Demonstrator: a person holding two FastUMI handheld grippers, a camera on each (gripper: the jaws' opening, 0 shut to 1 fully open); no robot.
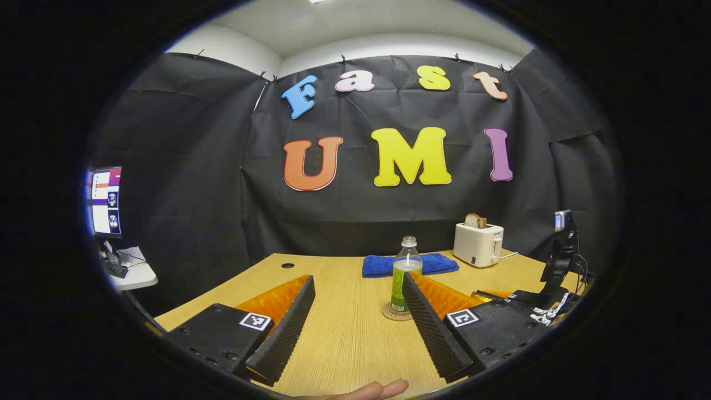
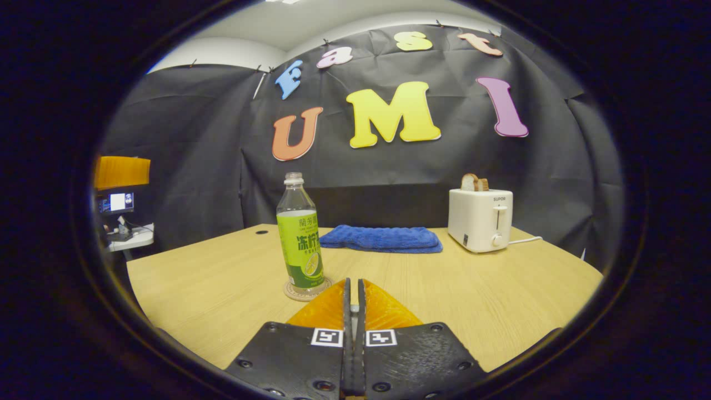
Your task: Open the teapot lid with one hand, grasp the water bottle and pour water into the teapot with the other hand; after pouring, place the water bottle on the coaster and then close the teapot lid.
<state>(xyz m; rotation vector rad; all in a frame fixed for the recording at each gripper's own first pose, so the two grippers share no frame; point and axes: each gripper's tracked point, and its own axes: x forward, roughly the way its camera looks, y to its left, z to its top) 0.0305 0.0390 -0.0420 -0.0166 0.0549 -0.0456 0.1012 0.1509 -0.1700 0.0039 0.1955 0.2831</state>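
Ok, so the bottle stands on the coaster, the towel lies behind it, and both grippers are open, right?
Not quite. The right gripper is shut, its fingers together with nothing between them, as the right gripper view shows. The left gripper is open. The bottle does stand on the coaster, with the towel behind it.

"SUPOR" on toaster (image 2: 480, 219) front; bottle (image 2: 300, 244) label in Chinese chars, illegible.

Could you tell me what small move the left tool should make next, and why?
Probably ease the left tool forward toward the water bottle: its jaws stand wide open and empty, and the bottle stands upright and uncapped on the coaster just ahead. The right tool is shut, holding nothing.
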